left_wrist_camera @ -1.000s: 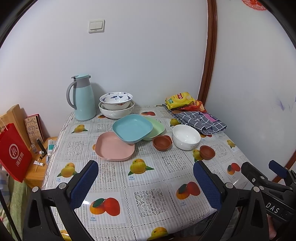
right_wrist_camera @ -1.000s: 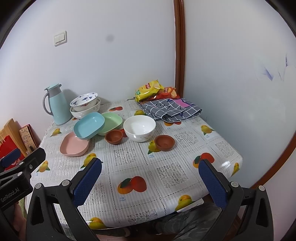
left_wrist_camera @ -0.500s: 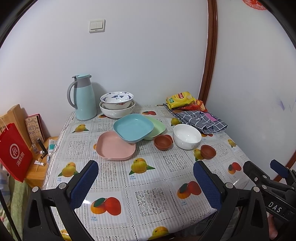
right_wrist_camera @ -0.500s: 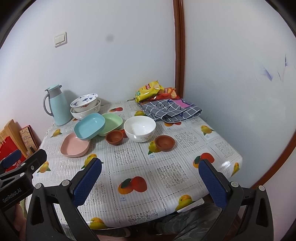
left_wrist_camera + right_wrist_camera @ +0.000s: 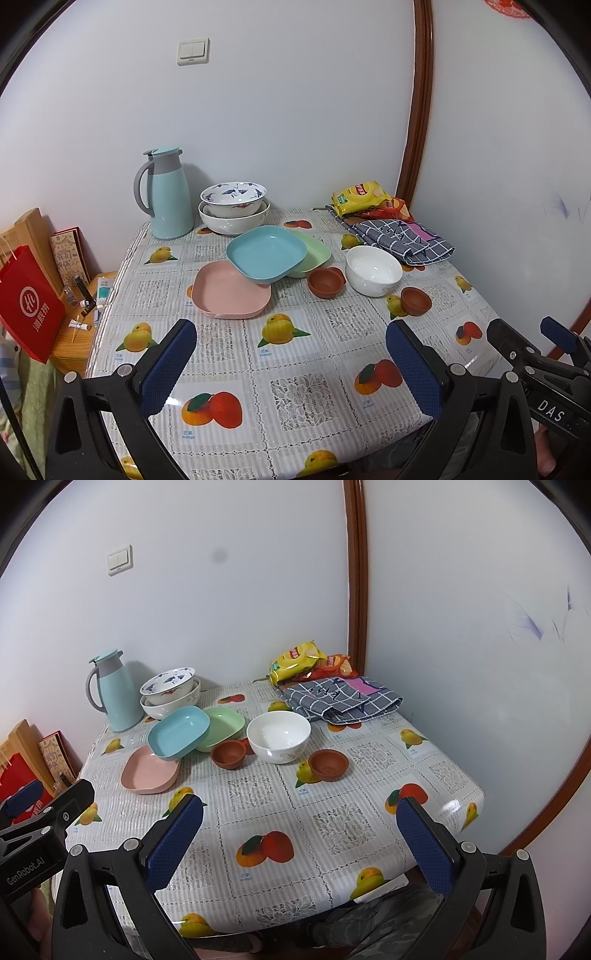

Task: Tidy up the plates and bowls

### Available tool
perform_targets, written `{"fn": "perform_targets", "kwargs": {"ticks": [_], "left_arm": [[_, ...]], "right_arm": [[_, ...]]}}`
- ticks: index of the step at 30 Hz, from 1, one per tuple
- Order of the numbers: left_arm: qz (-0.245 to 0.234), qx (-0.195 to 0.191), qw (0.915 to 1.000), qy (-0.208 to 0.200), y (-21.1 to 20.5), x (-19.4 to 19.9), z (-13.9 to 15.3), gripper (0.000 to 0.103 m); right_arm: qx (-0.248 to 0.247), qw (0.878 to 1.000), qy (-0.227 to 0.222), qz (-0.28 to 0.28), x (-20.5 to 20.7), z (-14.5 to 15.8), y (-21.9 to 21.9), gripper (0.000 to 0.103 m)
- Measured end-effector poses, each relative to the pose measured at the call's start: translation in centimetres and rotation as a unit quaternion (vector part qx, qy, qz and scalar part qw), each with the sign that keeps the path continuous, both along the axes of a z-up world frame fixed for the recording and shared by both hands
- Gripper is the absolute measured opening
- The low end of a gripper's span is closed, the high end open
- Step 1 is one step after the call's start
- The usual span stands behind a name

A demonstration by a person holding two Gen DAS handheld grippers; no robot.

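A pink plate (image 5: 231,293) (image 5: 149,771) lies on the fruit-print table (image 5: 295,369) (image 5: 332,812). A blue plate (image 5: 266,253) (image 5: 179,731) rests tilted across the pink one and a green plate (image 5: 314,251) (image 5: 223,725). To their right stand a white bowl (image 5: 373,269) (image 5: 279,736) and two small brown bowls (image 5: 325,282) (image 5: 415,301) (image 5: 229,753) (image 5: 328,764). Two stacked patterned bowls (image 5: 234,206) (image 5: 170,694) sit at the back. My left gripper (image 5: 291,365) and right gripper (image 5: 301,838) hover open over the near table edge, holding nothing.
A light blue thermos jug (image 5: 166,194) (image 5: 112,692) stands at the back left. Snack bags (image 5: 364,197) (image 5: 306,661) and a folded checked cloth (image 5: 400,240) (image 5: 341,699) fill the back right corner. A red paper bag (image 5: 29,306) and a low wooden stand (image 5: 79,325) are left of the table.
Both grippers have drifted slightly; the table contents sit a little lower and to the right in view. No dish has moved and both grippers stay open.
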State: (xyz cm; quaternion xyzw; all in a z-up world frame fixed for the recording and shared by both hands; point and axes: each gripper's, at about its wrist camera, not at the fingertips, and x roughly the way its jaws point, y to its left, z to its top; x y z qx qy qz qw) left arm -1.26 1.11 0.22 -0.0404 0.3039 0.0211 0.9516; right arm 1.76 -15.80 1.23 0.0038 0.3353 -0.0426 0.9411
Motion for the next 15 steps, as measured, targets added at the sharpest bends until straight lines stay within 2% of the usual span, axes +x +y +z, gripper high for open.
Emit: {"fn": "perform_targets", "kwargs": {"ticks": [15], "left_arm": [[0.003, 0.002, 1.0000, 0.001, -0.03, 0.07, -0.12, 0.103]], "right_arm": [[0.000, 1.000, 0.000, 0.002, -0.16, 0.05, 0.22, 0.103]]}}
